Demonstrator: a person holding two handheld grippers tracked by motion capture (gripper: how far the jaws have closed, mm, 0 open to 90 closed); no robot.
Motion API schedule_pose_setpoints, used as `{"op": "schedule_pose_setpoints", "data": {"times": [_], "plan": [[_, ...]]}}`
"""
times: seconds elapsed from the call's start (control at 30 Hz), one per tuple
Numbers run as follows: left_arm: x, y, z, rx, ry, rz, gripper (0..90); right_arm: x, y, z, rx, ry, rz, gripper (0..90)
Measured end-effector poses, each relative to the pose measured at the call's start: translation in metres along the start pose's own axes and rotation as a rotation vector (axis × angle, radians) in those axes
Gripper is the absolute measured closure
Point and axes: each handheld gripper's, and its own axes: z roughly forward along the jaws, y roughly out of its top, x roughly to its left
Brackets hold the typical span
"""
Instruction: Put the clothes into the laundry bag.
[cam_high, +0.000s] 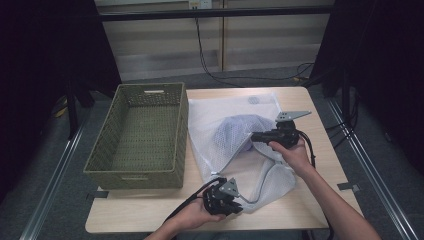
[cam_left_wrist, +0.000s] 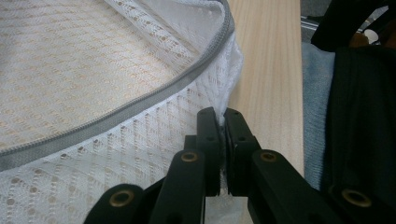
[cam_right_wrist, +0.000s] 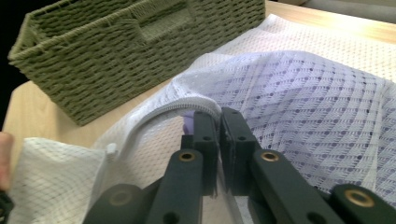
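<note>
Both forearms are bare, with no sleeves showing. Each hand holds a black gripper, the left gripper (cam_high: 223, 199) and the right gripper (cam_high: 260, 136), topped by a grey three-cornered plate and trailing a black cable. The jaws are matte black linkages with brass-coloured pivot rivets.

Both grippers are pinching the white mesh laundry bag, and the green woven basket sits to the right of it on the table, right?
Not quite. In the high view the green woven basket sits left of the white mesh laundry bag. The left gripper and right gripper do both pinch the bag.
</note>
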Motion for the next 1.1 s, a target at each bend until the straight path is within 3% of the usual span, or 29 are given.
{"op": "schedule_pose_setpoints", "data": {"times": [0.07, 0.23, 0.3, 0.33, 0.53, 0.63, 0.73, 0.93, 1.03, 1.07, 1.1], "plan": [[0.0, 0.001, -0.001, 0.02, 0.004, 0.008, 86.7, 0.001, 0.002, -0.005, -0.01, 0.022, 0.004, 88.0], [-0.001, 0.0, 0.001, -0.008, 0.001, -0.003, 86.7, 0.009, 0.006, -0.015, 0.009, 0.044, -0.028, 88.5], [-0.001, 0.002, -0.002, 0.035, 0.024, 0.009, 86.7, 0.014, 0.006, -0.018, 0.024, 0.049, -0.042, 88.7], [-0.001, 0.0, 0.001, -0.009, 0.0, -0.003, 86.7, 0.016, 0.005, -0.02, 0.027, 0.057, -0.048, 88.7], [0.0, 0.001, -0.001, 0.016, 0.003, 0.005, 86.7, 0.027, 0.005, -0.028, 0.046, 0.091, -0.073, 88.7], [0.0, 0.001, 0.0, 0.001, 0.003, 0.006, 86.7, 0.032, 0.005, -0.028, 0.057, 0.107, -0.081, 88.7], [-0.001, 0.0, 0.0, 0.002, 0.005, 0.005, 86.7, 0.036, 0.001, -0.028, 0.06, 0.136, -0.074, 88.7], [-0.001, 0.001, 0.0, 0.002, 0.004, 0.005, 86.8, 0.045, -0.005, -0.035, 0.074, 0.15, -0.077, 88.7], [0.0, 0.002, -0.001, 0.024, 0.001, 0.012, 86.8, 0.047, -0.006, -0.037, 0.073, 0.165, -0.074, 88.7], [0.0, 0.001, 0.001, -0.002, 0.0, 0.004, 86.8, 0.048, -0.007, -0.037, 0.077, 0.169, -0.075, 88.7], [0.0, 0.001, 0.0, 0.007, 0.002, 0.006, 86.8, 0.049, -0.008, -0.037, 0.08, 0.172, -0.077, 88.7]]}}
